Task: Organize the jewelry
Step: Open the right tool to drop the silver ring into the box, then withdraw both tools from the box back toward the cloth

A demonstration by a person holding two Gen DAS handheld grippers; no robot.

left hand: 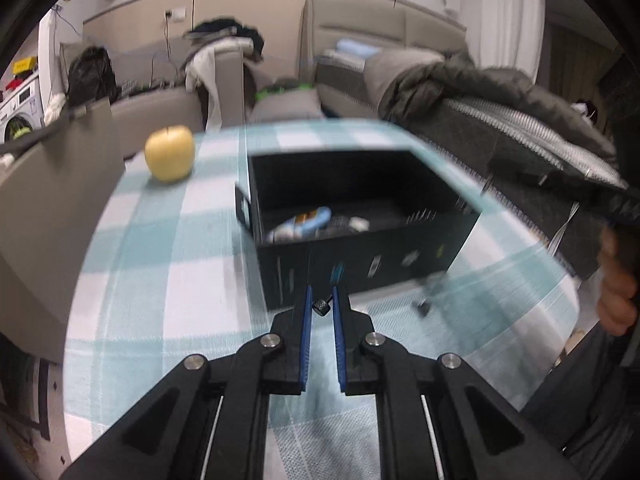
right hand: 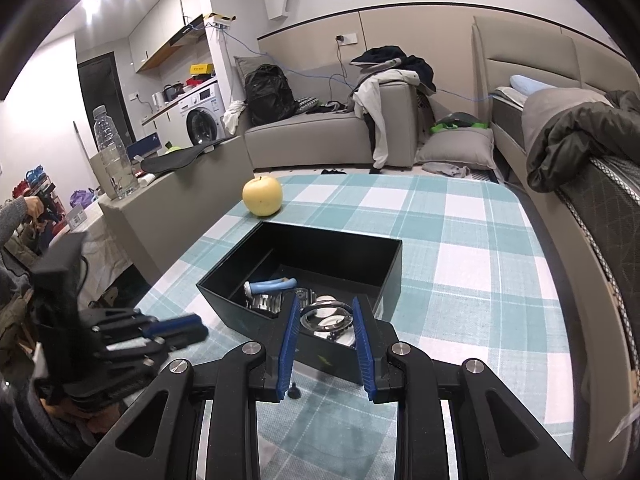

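Black open box (right hand: 316,268) on checked tablecloth (right hand: 460,240), long axis running from yellow apple (right hand: 262,196) toward right gripper (right hand: 326,312). Right gripper clamped on silver bangle (right hand: 326,314) over box's near end. Left gripper (left hand: 321,300) closed, small black piece (left hand: 321,306) at its tips, before box wall.

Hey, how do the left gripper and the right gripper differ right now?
The left gripper is shut, seemingly empty; the right gripper clamps a silver bangle. Left hangs short of the black box; right reaches over it. Both have blue pads.
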